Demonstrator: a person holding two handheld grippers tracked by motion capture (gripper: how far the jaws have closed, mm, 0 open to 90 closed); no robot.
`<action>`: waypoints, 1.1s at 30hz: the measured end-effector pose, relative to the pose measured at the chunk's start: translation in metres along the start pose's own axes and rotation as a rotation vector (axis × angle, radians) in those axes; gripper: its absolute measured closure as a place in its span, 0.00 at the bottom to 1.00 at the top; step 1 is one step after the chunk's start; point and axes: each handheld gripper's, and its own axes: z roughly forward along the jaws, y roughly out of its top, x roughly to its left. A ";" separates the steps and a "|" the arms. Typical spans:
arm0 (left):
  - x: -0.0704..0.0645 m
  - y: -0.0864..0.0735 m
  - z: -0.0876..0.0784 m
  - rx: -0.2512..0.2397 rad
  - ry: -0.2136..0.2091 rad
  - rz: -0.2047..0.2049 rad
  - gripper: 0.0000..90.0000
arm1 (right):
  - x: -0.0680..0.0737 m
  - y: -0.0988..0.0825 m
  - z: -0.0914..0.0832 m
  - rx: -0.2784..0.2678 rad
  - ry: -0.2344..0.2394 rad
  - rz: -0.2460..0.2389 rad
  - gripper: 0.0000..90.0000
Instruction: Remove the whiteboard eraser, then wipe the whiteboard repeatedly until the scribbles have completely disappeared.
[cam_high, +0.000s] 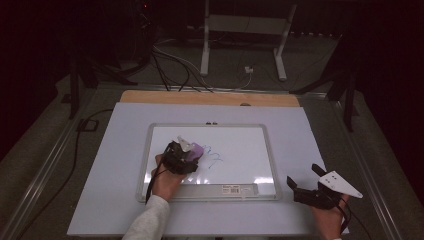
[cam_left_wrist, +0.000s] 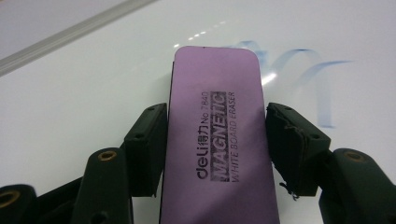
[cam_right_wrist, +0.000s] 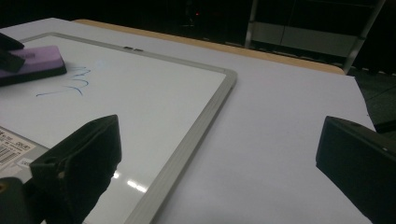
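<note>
Purple eraser (cam_left_wrist: 217, 140) (label legible close-up)

The left tool (cam_high: 192, 152) sits over the counter's middle, jaws clamped (something purple between them); the right tool (cam_high: 303, 182) rests near the counter's front-right corner, jaws spread wide.

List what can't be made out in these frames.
- Blue marks: near part hidden behind the eraser, left gripper view.
- Label on the whiteboard frame: too small to read, high view; cut by the edge in the right gripper view.
- Background beyond the table: too dark.
</note>
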 end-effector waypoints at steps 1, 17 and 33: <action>0.004 -0.001 0.000 0.000 0.005 -0.021 0.47 | 0.000 0.000 0.000 0.000 0.000 -0.001 0.01; -0.037 0.004 0.000 -0.007 -0.096 0.071 0.47 | 0.001 0.000 0.001 0.002 0.002 0.000 0.01; -0.026 0.001 -0.002 0.001 -0.047 0.053 0.47 | -0.001 0.000 0.000 0.002 -0.006 0.000 0.01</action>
